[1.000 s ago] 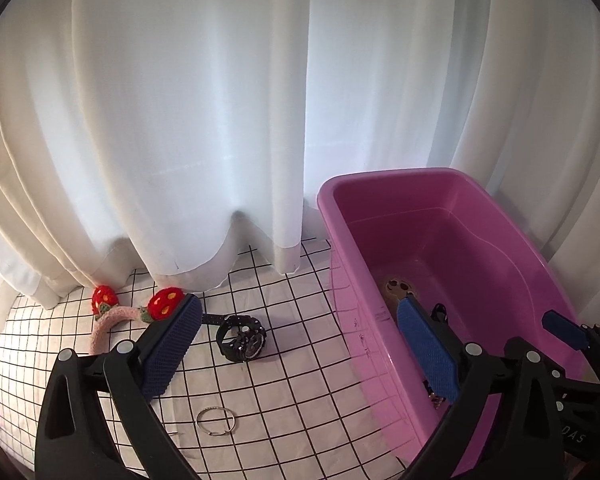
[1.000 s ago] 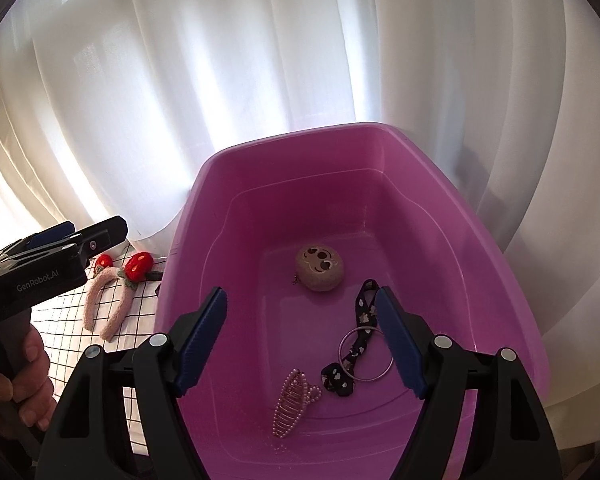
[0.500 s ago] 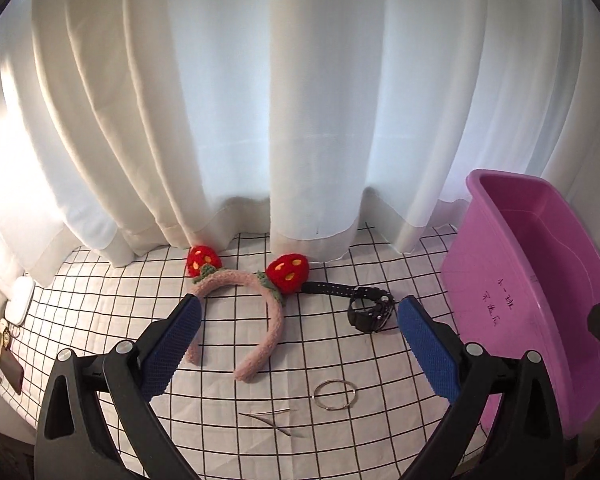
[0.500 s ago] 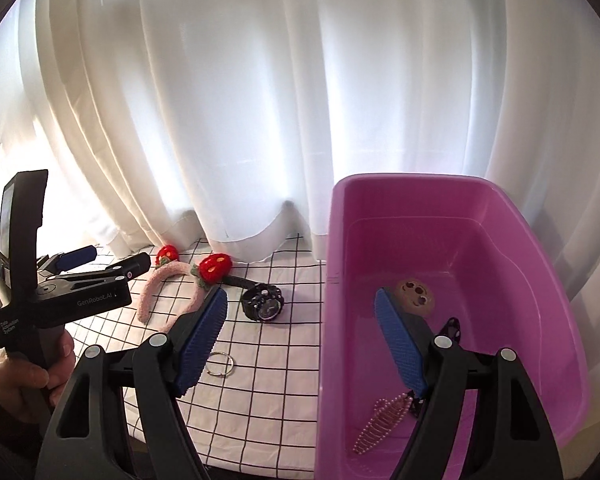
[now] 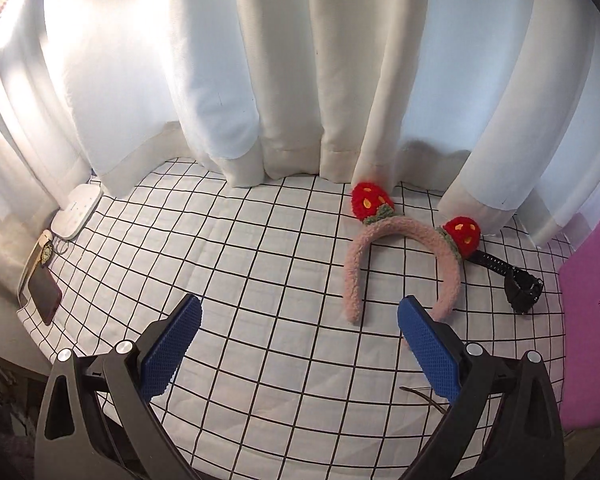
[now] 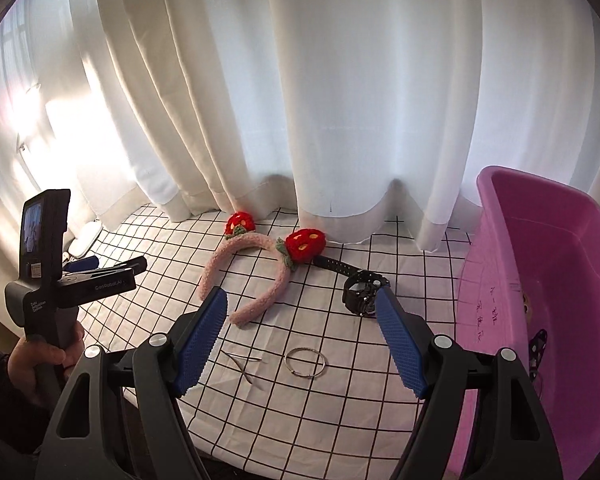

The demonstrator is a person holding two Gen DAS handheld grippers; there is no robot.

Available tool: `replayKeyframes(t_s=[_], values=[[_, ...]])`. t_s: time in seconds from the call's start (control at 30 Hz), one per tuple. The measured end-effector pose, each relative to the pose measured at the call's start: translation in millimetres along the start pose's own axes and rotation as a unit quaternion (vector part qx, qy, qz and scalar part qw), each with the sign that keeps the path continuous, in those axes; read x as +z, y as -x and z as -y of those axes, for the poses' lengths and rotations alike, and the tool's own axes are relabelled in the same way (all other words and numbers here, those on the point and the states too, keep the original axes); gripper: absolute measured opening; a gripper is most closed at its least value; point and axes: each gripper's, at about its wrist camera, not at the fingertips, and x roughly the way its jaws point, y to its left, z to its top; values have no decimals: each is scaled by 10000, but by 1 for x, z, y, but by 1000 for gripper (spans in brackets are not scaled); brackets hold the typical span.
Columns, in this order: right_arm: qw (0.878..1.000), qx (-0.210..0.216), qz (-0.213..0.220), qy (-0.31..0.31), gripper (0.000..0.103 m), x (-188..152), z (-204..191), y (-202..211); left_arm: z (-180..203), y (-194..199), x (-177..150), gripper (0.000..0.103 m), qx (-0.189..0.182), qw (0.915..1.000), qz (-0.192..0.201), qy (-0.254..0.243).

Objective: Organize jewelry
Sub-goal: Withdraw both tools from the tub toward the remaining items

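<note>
Strawberry headband, black watch, metal ring, thin hairpin loose on grid table; pink bin at right. Right hand-held gripper wide, empty. Left hand-held gripper wide, empty. Risk: flat ring, maybe wire-thin pin, slipping under pads.

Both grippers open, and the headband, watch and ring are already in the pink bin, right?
Not quite. Both grippers are open, but the right wrist view shows the headband, watch and ring lying on the checked cloth, outside the bin.
</note>
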Motion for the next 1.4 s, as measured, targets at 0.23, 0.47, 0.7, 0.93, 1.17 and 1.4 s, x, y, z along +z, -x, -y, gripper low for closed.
replayKeyframes(t_s=[0.23,0.47,0.7,0.93,1.17,1.4], values=[[9991,-84,-417,-70,73,3,-12,-40,-19,-20,-8,97,-34,9998,-209,-27],[9978,-291,-576,-122,73,1,-19,-57,-26,-26,-7,97,-72,9997,-216,-105],[9957,-460,-770,-231,73,-4,-22,-73,-31,-28,-6,97,-77,9996,-226,-159],[9935,-565,-963,-209,73,-7,-27,-90,-37,-37,-10,97,-87,9993,-345,-136],[9925,-636,-1008,-290,73,-8,-23,-100,-35,-50,-12,97,-124,9988,-463,-136],[9894,-714,-1134,-557,73,-18,-4,-104,-21,-65,-13,97,-242,9980,-533,-219]])
